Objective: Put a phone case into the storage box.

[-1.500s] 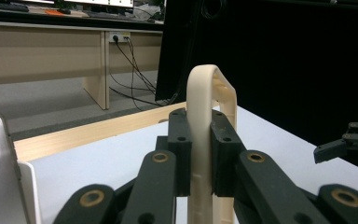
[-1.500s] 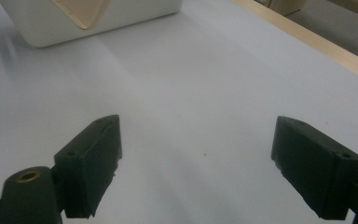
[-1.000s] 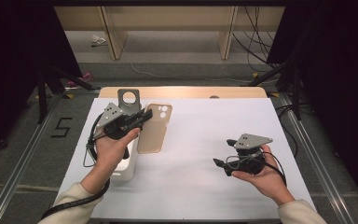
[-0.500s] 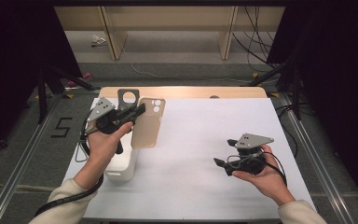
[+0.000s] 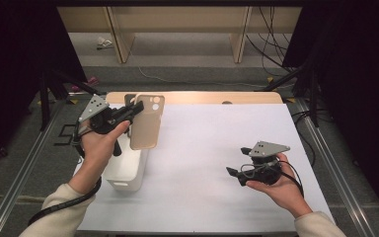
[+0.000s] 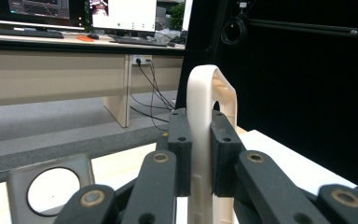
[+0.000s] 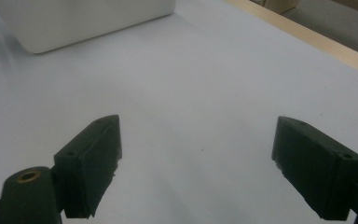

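Note:
A beige phone case [image 5: 145, 126] with camera cut-outs at its top hangs upright above the table's left side, over the far end of a white bin [image 5: 124, 170]. My left gripper [image 5: 137, 109] is shut on the case's edge. In the left gripper view the case [image 6: 204, 88] stands edge-on between the two black pads [image 6: 181, 140], which press on both its faces. My right gripper [image 5: 239, 161] rests low over the white table cover at the right, open. In the right gripper view its jaws [image 7: 196, 158] stand wide apart with bare table between them.
A grey plate with a round hole [image 6: 51, 186] lies at the table's far left, behind the case. The white bin [image 7: 84, 18] shows at the top of the right gripper view. A wooden table edge [image 5: 202, 97] runs along the back, with dark frames on both sides.
The left hand has lifted the beige case off the table and swung it from lying flat to hanging upright, a little toward the far left. The right hand has stayed put.

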`<state>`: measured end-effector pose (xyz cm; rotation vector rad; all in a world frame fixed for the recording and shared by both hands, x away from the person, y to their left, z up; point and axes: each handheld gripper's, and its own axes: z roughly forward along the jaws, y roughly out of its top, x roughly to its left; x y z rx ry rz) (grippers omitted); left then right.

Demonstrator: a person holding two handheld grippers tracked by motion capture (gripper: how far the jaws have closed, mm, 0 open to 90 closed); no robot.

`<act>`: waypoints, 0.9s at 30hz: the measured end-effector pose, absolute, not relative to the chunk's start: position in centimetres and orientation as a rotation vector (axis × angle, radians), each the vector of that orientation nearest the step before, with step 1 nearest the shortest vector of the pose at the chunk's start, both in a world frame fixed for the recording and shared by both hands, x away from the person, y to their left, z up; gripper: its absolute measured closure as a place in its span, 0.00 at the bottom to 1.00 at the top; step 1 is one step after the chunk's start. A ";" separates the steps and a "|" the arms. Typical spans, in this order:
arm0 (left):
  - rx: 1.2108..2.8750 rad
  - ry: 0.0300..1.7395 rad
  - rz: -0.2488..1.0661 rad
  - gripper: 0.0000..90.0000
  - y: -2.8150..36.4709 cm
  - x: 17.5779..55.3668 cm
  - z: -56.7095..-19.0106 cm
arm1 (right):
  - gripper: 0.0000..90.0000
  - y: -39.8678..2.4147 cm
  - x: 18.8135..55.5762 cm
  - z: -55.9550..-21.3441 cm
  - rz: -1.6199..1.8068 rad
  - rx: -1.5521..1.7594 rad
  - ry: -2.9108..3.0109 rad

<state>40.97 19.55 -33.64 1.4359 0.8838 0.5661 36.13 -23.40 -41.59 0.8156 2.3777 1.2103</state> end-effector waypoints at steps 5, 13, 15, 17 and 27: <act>1.426 0.899 0.581 0.90 20.2 41.3 -33.5 | 0.19 -23.4 36.1 -41.6 1.209 0.815 2.379; 1.427 0.914 0.586 0.90 21.2 41.8 -33.6 | 0.19 -23.4 36.2 -41.6 1.209 0.822 2.378; 1.428 0.915 0.585 0.90 21.3 41.9 -33.6 | 0.19 -23.4 36.2 -41.6 1.209 0.822 2.378; 1.429 0.919 0.587 0.90 21.5 42.1 -33.7 | 0.19 -23.4 36.2 -41.6 1.210 0.824 2.377; 1.431 0.927 0.601 0.90 22.3 42.8 -33.5 | 0.19 -23.4 36.2 -41.7 1.212 0.826 2.376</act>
